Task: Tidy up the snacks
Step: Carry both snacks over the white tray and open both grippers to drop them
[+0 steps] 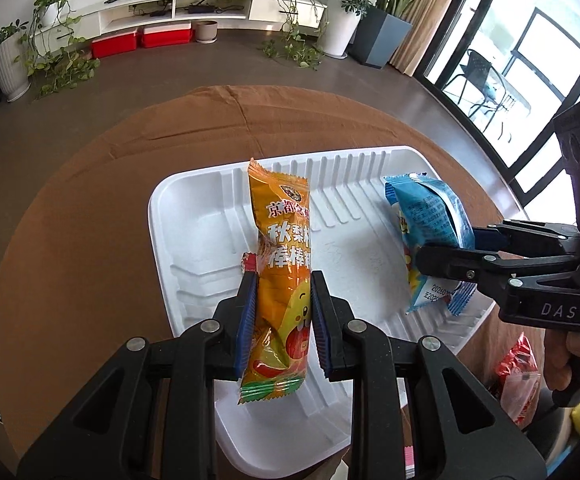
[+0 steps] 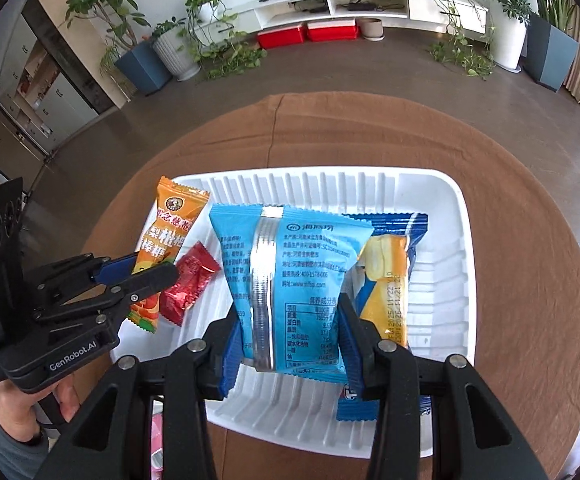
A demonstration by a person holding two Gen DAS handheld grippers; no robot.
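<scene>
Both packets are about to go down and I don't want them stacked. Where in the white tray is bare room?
In the right wrist view the white tray is bare along its ribbed far wall and right side. A dark blue packet lies right of centre, and a small red packet by the left wall. The orange packet and light blue packet are clamped above the tray.

My orange snack packet (image 1: 284, 264) stands upright over the left part of the white ribbed tray (image 2: 456, 216), a small red candy (image 2: 188, 280) beside it. My light-blue packet (image 2: 290, 276) hangs printed back toward me above the tray's middle; a dark-blue-and-yellow packet (image 2: 390, 264) lies to its right.
</scene>
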